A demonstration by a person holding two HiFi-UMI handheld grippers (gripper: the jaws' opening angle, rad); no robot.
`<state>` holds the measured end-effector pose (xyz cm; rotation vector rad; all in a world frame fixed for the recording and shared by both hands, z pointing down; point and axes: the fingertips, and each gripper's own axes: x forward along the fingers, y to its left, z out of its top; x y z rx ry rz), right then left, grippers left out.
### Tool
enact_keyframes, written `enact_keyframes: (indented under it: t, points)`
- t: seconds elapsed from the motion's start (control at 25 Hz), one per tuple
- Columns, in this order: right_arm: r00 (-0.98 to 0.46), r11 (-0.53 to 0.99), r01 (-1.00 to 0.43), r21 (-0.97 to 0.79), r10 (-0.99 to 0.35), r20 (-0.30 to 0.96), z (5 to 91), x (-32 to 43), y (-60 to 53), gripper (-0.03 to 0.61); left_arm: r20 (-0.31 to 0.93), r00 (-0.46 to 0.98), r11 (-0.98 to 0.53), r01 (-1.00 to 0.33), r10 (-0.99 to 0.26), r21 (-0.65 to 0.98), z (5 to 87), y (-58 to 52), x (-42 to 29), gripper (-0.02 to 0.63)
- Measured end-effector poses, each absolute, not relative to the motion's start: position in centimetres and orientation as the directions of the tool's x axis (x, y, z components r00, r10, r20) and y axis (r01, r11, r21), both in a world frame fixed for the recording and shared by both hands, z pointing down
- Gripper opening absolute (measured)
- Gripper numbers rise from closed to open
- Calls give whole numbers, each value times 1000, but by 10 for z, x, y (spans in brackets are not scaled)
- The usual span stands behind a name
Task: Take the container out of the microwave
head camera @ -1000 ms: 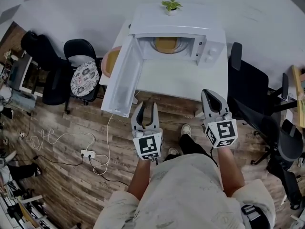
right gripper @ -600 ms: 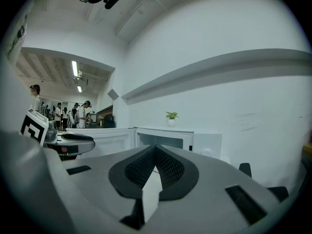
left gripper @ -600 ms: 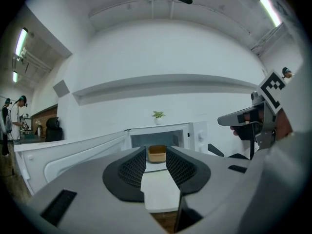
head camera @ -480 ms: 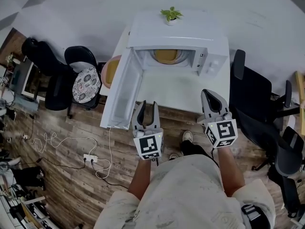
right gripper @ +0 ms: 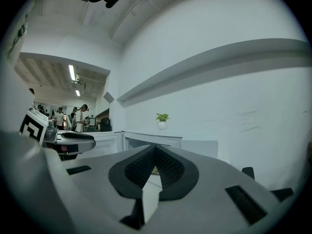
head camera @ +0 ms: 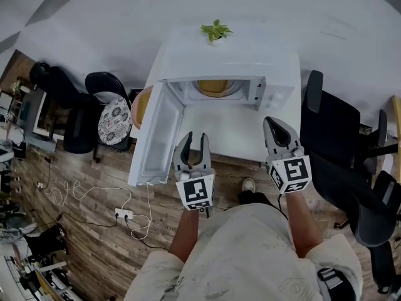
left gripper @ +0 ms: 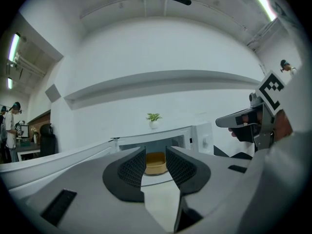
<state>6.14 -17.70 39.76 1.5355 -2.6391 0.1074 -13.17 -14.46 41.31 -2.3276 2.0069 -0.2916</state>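
Container (head camera: 214, 87): tan bowl, inside open microwave (head camera: 277, 93). Likely light, stiff, smooth; take by near rim.
Left gripper (head camera: 192, 140): jaws spread, empty, in front of microwave.
Right gripper (head camera: 274, 124): jaws pressed together.

The right gripper (right gripper: 155, 146) has its jaws pressed together (ribbed pads meeting at the tips, nothing between them) and looks toward a white microwave (right gripper: 169, 142) with a small potted plant (right gripper: 162, 121) on top. The left gripper (right gripper: 87, 139) shows at the left. Far behind it, people (right gripper: 61, 117) stand under ceiling lights (right gripper: 73, 72).
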Motion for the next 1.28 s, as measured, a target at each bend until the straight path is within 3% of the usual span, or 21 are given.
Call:
enact_keyframes:
  t: [0.84, 1.28]
  points:
    - [-523, 522, -852, -42, -845, 111, 412, 110, -245, 15, 127, 182, -202, -964, -975, -173, 412, -225, -56, 133]
    - [-426, 428, -904, -17, -894, 138, 423, 117, -250, 15, 147, 299, -318, -939, -943, -134, 427, -251, -46, 133]
